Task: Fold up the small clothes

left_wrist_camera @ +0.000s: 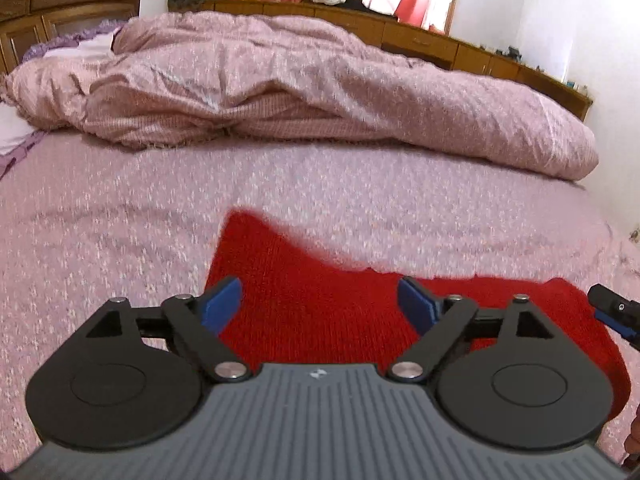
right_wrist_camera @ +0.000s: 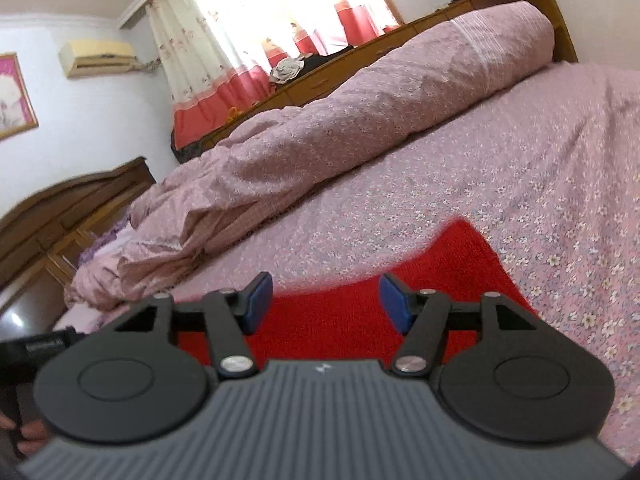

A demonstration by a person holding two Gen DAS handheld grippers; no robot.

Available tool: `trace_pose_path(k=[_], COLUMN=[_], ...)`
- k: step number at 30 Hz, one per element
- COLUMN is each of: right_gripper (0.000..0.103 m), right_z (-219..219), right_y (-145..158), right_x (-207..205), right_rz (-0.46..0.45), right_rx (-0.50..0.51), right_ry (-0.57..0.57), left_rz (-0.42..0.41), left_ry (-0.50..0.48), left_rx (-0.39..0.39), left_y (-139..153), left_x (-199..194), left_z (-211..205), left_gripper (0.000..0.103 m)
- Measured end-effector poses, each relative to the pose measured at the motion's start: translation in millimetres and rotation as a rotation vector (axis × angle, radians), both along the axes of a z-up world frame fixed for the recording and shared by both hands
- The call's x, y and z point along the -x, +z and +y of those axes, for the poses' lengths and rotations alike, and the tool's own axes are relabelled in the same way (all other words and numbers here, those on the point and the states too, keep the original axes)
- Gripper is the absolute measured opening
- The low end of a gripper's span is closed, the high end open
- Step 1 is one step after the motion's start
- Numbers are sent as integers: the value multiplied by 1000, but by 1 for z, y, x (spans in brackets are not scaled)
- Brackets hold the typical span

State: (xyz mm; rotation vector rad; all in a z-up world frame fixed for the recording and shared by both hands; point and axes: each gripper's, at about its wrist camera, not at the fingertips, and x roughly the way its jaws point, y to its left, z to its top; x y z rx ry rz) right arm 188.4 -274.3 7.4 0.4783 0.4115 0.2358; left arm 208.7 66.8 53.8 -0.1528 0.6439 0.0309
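Floral bedsheet [left_wrist_camera: 120, 220] bears a red knit garment [left_wrist_camera: 312, 304], seemingly flat; both grippers [left_wrist_camera: 320, 308] [right_wrist_camera: 326, 300] gape empty.

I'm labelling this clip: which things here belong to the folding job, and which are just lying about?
Job: red knitted garment; left gripper, open; right gripper, open.

Lying about: rolled pink quilt; floral bedsheet; curtains; air conditioner; wooden headboard.
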Motion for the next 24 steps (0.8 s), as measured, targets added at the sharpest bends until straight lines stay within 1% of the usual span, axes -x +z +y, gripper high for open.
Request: trace_pose_path(k=[2,4,10,12,14,15,17,19,24], right_gripper=[63,63,63,63,63,61,60,60,60], right_z=[3,6,11,11,10,9,9,11,10], right_y=[1,1,-4,-9,-16,-20,-29,-34,-37], right_x=[2,6,17,18,16,15,11,11,10], right_rz=[6,11,43,65,98,116,144,137,139], right_rx=[41,82,223,266,302,315,340,361,340], right_ry=[1,4,-22,-33,-40,-39,-29,-23,-34], left_rz=[34,82,224,256,260,269,277,276,251], left_ry=[-3,-9,-28,-34,-32,-24,-8,-5,-12], left_rx=[-16,-42,-95,-119,-143,-142,-125,-114,-98], left_y=[-5,-14,-49,-61,-68,-70,-72,-74,-73], left_x=[0,-1,-2,-2,-1,-2,-3,-4,2], left_z=[-3,-7,-15,-18,-22,-22,-20,-17,-16], left_gripper=[93,95,99,102,103,103,103,103,103])
